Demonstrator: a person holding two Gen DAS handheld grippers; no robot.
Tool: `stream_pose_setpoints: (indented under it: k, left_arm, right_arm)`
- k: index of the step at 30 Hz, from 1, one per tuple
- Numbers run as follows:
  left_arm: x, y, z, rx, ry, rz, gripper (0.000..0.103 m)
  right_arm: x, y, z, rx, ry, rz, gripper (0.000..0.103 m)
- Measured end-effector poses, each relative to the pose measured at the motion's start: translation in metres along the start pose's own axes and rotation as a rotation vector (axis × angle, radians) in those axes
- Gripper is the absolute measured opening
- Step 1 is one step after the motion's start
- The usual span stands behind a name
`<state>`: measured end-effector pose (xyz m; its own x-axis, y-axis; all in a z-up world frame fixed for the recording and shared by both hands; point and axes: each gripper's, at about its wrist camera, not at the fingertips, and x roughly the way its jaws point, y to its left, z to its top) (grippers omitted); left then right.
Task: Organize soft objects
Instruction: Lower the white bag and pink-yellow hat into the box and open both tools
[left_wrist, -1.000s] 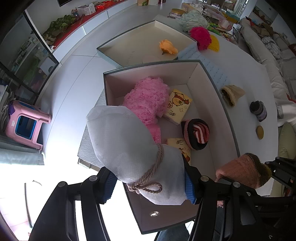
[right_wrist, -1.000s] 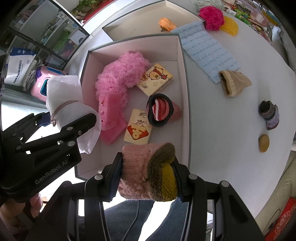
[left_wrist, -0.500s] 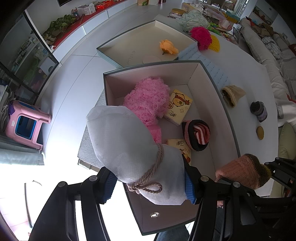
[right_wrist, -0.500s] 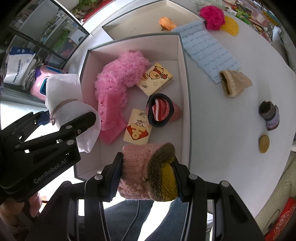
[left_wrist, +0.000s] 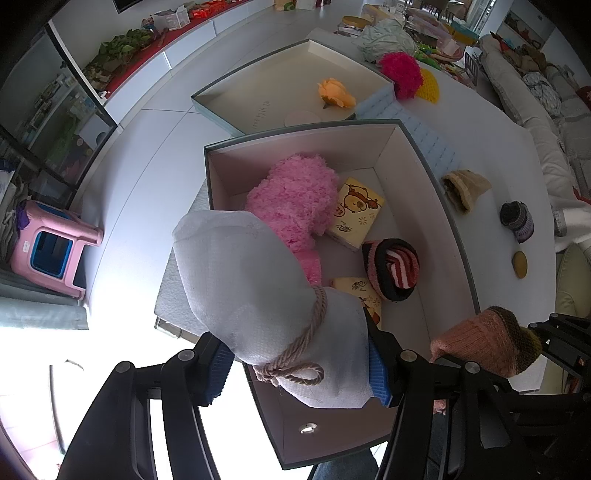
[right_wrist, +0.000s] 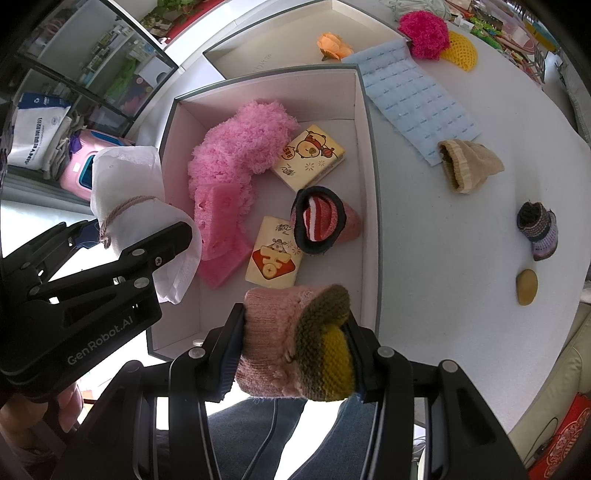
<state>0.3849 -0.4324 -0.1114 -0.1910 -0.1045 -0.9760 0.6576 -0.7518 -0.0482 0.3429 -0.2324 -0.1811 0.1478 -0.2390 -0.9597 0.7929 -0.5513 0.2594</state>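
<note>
Two grippers are at work, each loaded. The left gripper (left_wrist: 295, 363) pinches a white pouch (left_wrist: 255, 295) of bubbly, quilted wrap, bulging and cinched at the neck by a tan twisted cord (left_wrist: 306, 339) tied in a bow; it hangs over the near left edge of the box (left_wrist: 458, 236). The right gripper (right_wrist: 293, 354) is clamped on a knitted sock (right_wrist: 295, 343), fuzzy salmon-pink with an olive and mustard-yellow cuff, held above the near wall of the same box.

One deep rectangular box, white inside with a grey rim, sits on the white tabletop (right_wrist: 443, 258). Inside lie five things: one fluffy pink yarn piece (right_wrist: 240, 147), one pink sponge block (right_wrist: 221, 229) with holes, two flat yellow packets printed with cartoons (right_wrist: 310, 157) (right_wrist: 275, 254), and one knitted sock (right_wrist: 321, 221) with a dark cuff and red-and-white stripes.

One shallow tray (left_wrist: 280, 88) beyond the box holds an orange fabric flower (left_wrist: 334, 94). On the tabletop to the right lie one pale blue quilted mat (right_wrist: 410, 96), one magenta pom-pom (right_wrist: 424, 33), one yellow crocheted piece (right_wrist: 460, 51), one beige knitted sock (right_wrist: 467, 166), one small purple-striped bootie (right_wrist: 539, 230) and one smooth tan oval (right_wrist: 526, 286).
</note>
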Motion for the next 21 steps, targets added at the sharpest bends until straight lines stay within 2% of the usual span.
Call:
stream_pose_setpoints:
  k: [17,18,19,21]
  left_arm:
    - [-0.0005,0.0000,0.0001,-0.005,-0.003,-0.010,0.063]
    - [0.0005,0.0009,0.0002,-0.006,-0.004,-0.012,0.070]
    - [0.0005,0.0018,0.0006,-0.009,-0.006,-0.020,0.075]
    - [0.0003,0.0036,0.0017,-0.019,-0.010,-0.025,0.093]
  right_arm:
    - [0.0038,-0.0005,-0.0013,-0.011,0.007,-0.005,0.053]
    - [0.0044,0.0003,-0.0017,-0.016,0.009,-0.007,0.053]
    - [0.0049,0.0012,-0.0017,-0.023,0.012,-0.011,0.059]
    - [0.0050,0.0041,-0.0017,-0.035,0.012,-0.011,0.079]
